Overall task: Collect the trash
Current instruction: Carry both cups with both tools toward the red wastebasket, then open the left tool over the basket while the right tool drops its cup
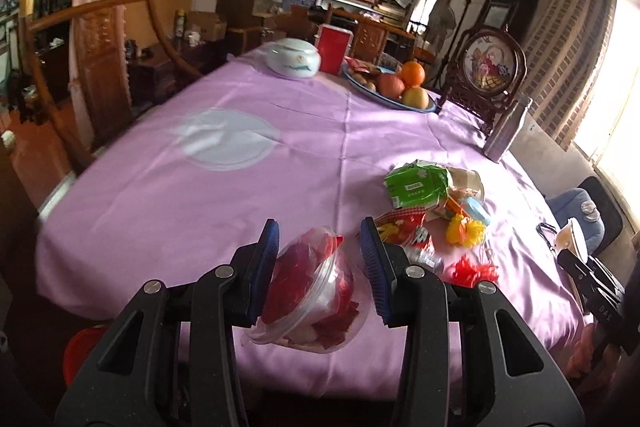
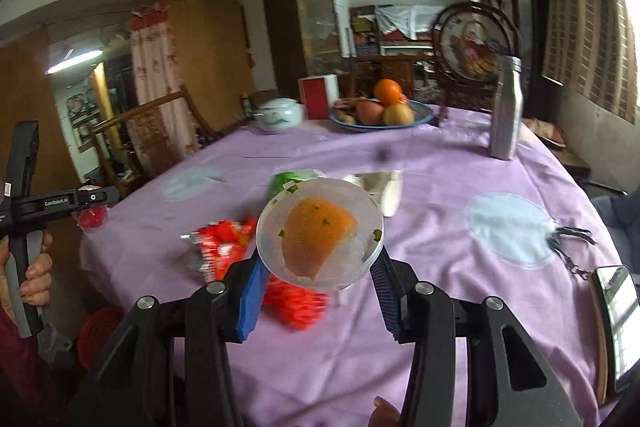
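Left wrist view: the left gripper is clamping a clear plastic bowl of red scraps between its fingers, over the table edge — wrappers lying just right.

Right wrist view: the right gripper is gripping a clear lid smeared orange, above the red wrappers.

Fruit plate, white lidded pot, steel bottle, phone on purple tablecloth.

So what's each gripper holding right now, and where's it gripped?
Left gripper: clear plastic bowl of red scraps, by its sides. Right gripper: round lid, by its lower edges.
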### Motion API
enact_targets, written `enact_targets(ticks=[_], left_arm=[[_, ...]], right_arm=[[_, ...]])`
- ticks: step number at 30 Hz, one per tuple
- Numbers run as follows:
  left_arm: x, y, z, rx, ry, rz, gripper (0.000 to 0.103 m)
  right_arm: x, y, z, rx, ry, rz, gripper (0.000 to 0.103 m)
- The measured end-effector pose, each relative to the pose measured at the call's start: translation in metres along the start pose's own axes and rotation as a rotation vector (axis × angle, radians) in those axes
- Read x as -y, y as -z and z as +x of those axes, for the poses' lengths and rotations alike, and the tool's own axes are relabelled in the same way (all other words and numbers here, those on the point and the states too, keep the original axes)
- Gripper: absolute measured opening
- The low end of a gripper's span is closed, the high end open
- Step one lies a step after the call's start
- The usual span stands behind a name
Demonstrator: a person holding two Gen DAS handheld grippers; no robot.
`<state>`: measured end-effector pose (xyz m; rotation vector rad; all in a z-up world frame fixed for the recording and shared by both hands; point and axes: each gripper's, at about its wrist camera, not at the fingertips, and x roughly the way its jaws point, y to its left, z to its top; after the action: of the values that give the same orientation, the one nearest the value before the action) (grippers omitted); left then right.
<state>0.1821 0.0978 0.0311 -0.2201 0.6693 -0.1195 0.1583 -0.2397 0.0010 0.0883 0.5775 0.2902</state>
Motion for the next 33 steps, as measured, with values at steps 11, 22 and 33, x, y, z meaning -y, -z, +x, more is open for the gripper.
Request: enact_targets(ticks=[11,22,33], left_arm=[[-0.079,0.063,-0.081,0.018,-0.170,-0.058,0.042],[-0.192,0.133,-0.084,-0.066,-0.256,-0.254,0.046],[-0.245,0.171,-0.092,-0.015,-0.384,-0.364,0.072]], right_arm=[[-0.079,0.007,-0.012,0.007,-0.138,-0.106,0.048],[-0.183,0.018,0.012,-0.093,-0.279,-0.222,0.048],[-0.294,0.044,0.044,-0.223,-0.415,-0.373,0.048]])
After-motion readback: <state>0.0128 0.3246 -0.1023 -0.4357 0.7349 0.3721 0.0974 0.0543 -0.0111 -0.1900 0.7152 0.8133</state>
